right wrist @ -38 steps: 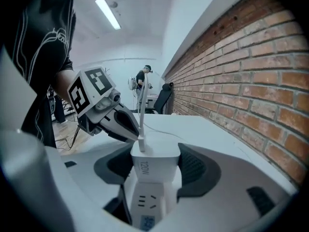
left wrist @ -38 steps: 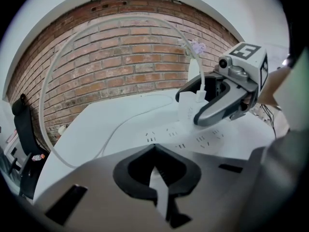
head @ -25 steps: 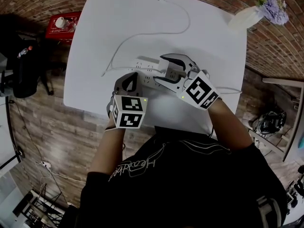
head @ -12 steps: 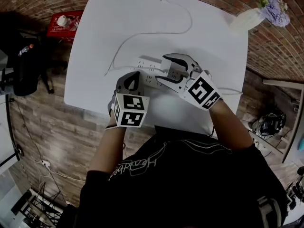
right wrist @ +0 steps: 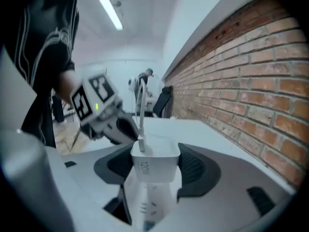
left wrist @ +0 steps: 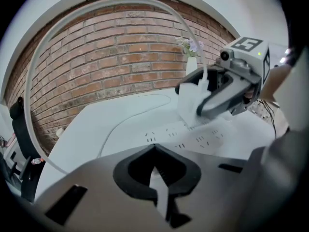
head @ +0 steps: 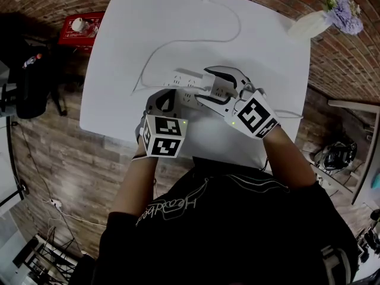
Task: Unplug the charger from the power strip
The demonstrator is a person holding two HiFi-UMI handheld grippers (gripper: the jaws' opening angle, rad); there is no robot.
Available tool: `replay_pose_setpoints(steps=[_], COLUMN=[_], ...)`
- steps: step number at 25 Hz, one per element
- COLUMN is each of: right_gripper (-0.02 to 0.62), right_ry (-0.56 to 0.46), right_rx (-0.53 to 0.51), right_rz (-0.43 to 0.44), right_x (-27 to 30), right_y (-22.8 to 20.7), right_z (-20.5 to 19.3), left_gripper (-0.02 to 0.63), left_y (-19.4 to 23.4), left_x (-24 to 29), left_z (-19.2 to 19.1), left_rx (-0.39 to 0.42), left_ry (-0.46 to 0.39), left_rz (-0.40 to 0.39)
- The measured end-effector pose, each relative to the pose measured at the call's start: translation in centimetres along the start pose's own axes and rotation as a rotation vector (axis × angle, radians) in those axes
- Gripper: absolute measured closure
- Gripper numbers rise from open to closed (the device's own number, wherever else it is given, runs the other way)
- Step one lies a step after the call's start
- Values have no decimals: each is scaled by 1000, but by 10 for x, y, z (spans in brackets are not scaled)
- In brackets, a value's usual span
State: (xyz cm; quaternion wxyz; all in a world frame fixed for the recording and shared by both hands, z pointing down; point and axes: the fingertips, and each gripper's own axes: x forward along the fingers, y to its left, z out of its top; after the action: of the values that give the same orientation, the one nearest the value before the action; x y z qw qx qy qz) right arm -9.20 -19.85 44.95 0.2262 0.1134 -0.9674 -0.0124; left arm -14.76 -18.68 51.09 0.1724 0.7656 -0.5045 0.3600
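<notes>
White cube charger [right wrist: 152, 165], cable [right wrist: 140, 111] atop | right tool [right wrist: 154, 175] clamps it | left tool [left wrist: 158, 180] closed

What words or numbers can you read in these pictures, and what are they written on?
"120W": on the side of the white charger, which sits between the jaws of the right gripper.
Curly writing on the person's black shirt: upside down and too blurred to read.
Label on the red box: too small to read.
Marker cubes: only black-and-white square patterns, no words.
</notes>
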Motion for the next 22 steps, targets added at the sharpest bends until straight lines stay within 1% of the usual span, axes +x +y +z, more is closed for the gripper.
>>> replay_pose_setpoints(steps=[2, 3, 5, 7, 11, 13, 15, 18, 20, 22], right_gripper=[344, 345, 344, 344, 344, 344, 344, 344, 344, 344], right_ry=[-137, -171, -172, -178, -192, -215, -236, -265, -286, -306], right_rx=[110, 144, 167, 210, 375, 463, 523, 564, 583, 589], right_rz=[-7, -26, -70, -87, -43, -21, -9, 2, 4, 6], right_x=[-13, -18, -27, -35, -40, -43, -48, -56, -64, -73], right_y=[-17, -28, -48, -57, -52, -46, -39, -26, -16, -3], right_z=[27, 38, 49, 52, 45, 42, 43, 48, 53, 60], left_gripper=[606, 606, 606, 606, 604, 604, 604, 604, 604, 604], left_y=[1, 1, 0, -2, -5, -8, -10, -13, -21, -32], left_x=[1, 1, 0, 0, -2, -5, -16, -40, -59, -81], left_z=[0, 0, -2, -2, -2, -1, 6, 20, 30, 41], left_rx=[3, 1, 0, 19, 85, 77, 23, -98, -172, -227], left_ry=[-4, -6, -1, 3, -18, -14, -42, -117, -168, -218], left_rz=[-1, 1, 6, 9, 15, -13, -37, -83, -139, -205])
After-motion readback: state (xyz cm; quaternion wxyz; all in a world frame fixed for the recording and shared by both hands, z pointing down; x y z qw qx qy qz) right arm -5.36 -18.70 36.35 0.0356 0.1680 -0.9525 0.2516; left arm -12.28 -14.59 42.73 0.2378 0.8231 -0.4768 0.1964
